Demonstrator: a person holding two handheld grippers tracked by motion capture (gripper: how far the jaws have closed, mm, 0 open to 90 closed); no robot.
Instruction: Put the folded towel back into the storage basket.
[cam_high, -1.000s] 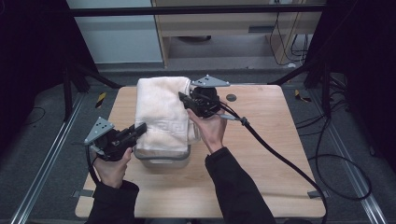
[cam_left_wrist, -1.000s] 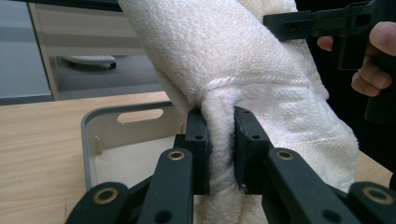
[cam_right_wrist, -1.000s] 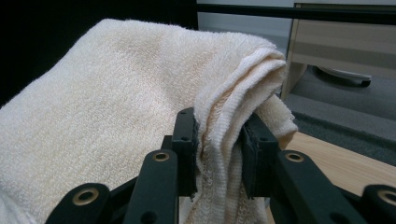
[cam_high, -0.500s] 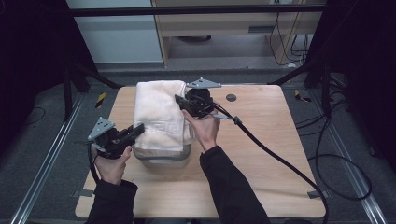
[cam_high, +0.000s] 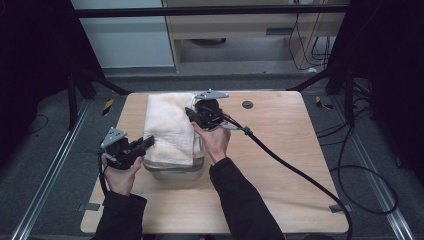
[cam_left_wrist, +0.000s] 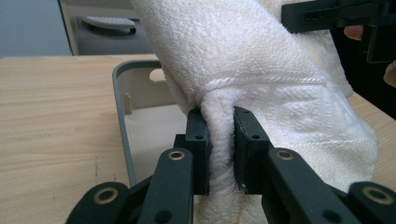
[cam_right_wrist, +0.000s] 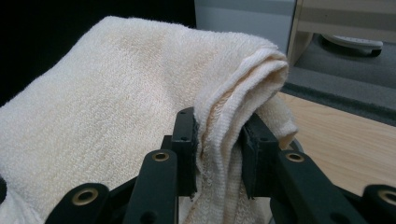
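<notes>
Both claws clamp towel (cam_high: 170, 127): left claw (cam_left_wrist: 219, 154) at near edge, right claw (cam_right_wrist: 217, 154) at far fold. We keep grips firm, lower evenly into bin (cam_high: 175, 171) on counter (cam_high: 280, 150).

We saw a cream terry towel (cam_high: 170, 125), folded in layers, draped over a grey bin (cam_high: 175, 170) on the counter (cam_high: 280, 150). Two of its edges were bunched and pinched, and its far end hung past the bin.
</notes>
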